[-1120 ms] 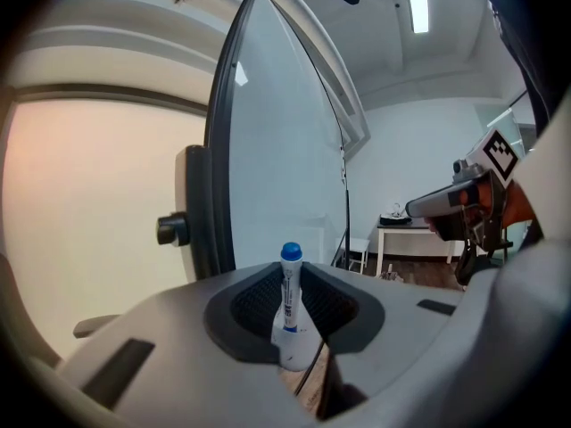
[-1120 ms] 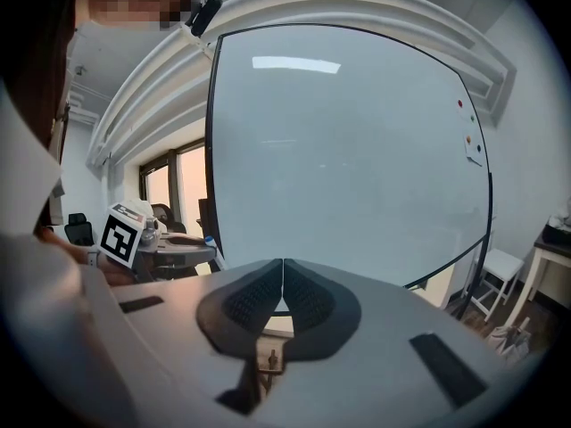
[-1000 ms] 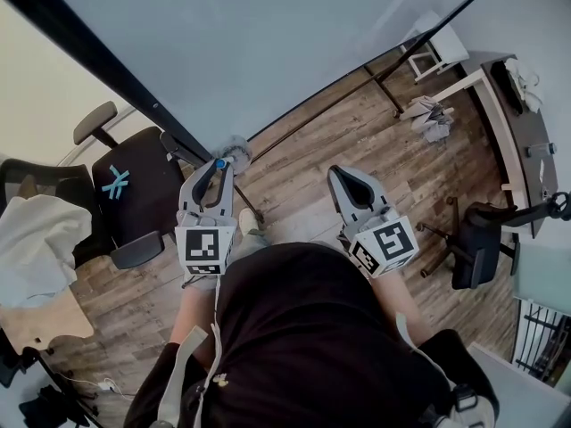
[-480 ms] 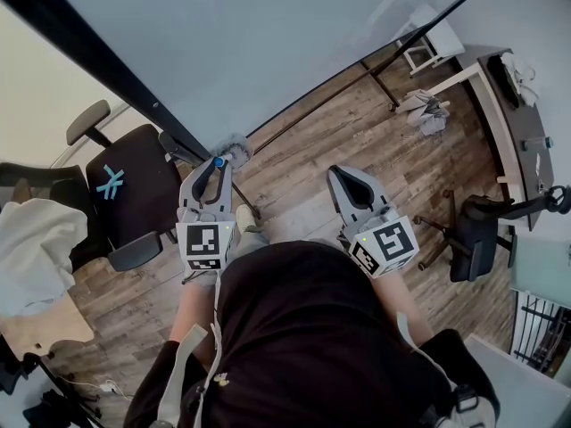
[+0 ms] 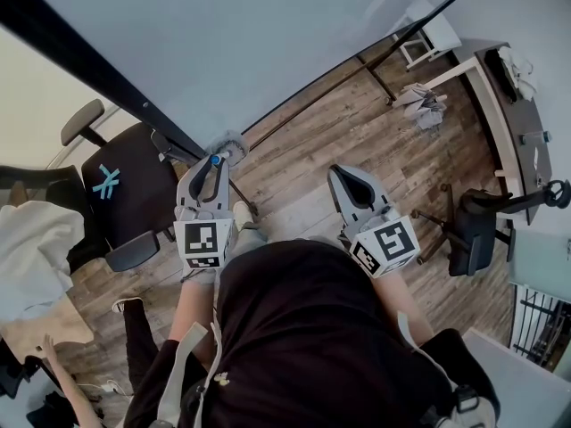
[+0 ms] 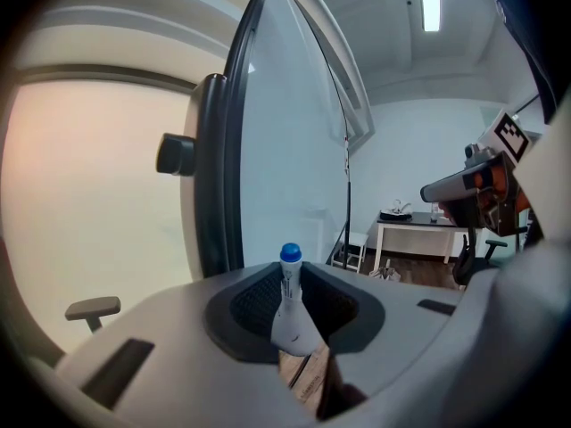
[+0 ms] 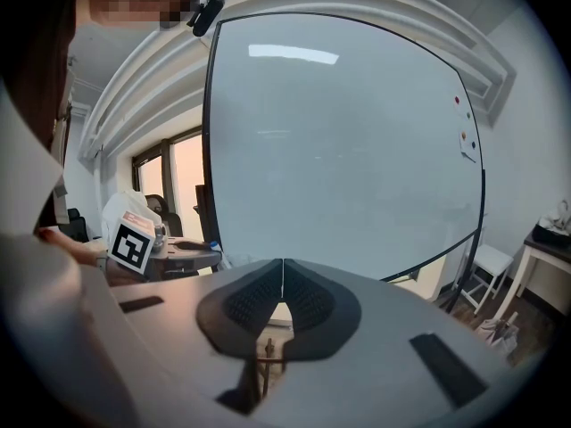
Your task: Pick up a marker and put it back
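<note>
A white marker [image 6: 287,303] with a blue cap stands up between the jaws of my left gripper [image 6: 291,285], which is shut on it. In the head view the left gripper [image 5: 212,168] is held up near the lower edge of the whiteboard [image 5: 268,34], the marker's blue cap [image 5: 214,160] showing at its tip. My right gripper [image 5: 346,182] hangs beside it over the wood floor, shut with nothing between its jaws. In the right gripper view the right gripper [image 7: 283,275] faces the whiteboard [image 7: 348,150], jaws meeting in a thin line.
A black office chair [image 5: 125,185] stands left of the board, a second chair [image 5: 473,239] at the right by a dark desk [image 5: 522,123]. A white stool [image 5: 428,38] and crumpled cloth [image 5: 426,107] lie on the floor. Another person's leg [image 5: 138,346] shows lower left.
My view has shifted slightly, and both grippers keep their pose. Another person's leg and hand have come into view at the lower left.
</note>
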`<state>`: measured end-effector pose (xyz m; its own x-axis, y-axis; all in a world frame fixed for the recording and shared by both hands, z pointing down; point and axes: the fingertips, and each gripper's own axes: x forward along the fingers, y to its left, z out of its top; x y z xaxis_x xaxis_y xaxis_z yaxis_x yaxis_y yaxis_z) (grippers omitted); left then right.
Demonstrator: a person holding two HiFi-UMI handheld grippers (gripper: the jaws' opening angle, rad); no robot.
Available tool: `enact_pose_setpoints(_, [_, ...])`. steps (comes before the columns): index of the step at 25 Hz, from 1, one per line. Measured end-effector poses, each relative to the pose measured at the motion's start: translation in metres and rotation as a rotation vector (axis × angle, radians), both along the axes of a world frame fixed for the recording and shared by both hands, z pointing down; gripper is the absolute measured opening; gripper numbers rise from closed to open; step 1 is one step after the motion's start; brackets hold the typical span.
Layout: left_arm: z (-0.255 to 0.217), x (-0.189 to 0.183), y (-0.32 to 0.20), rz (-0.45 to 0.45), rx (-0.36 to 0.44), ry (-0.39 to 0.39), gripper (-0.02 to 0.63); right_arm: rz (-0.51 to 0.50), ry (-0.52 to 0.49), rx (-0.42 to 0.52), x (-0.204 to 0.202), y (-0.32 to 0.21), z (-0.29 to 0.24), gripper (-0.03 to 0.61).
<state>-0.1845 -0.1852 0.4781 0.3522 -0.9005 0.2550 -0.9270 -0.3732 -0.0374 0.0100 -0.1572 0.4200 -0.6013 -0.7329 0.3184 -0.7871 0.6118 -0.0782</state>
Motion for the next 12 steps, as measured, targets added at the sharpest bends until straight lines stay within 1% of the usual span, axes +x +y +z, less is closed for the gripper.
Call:
enact_pose_setpoints(6, [-0.001, 0.001, 0.001, 0.002, 0.001, -0.007, 0.075, 0.002, -0.003, 0.0, 0.001, 0.001, 0.0, 0.015])
enact_pose_setpoints(12, [-0.012, 0.003, 0.004, 0.005, 0.02, -0.016, 0.075, 0.0, -0.016, 0.007, 0.002, 0.004, -0.003, 0.015])
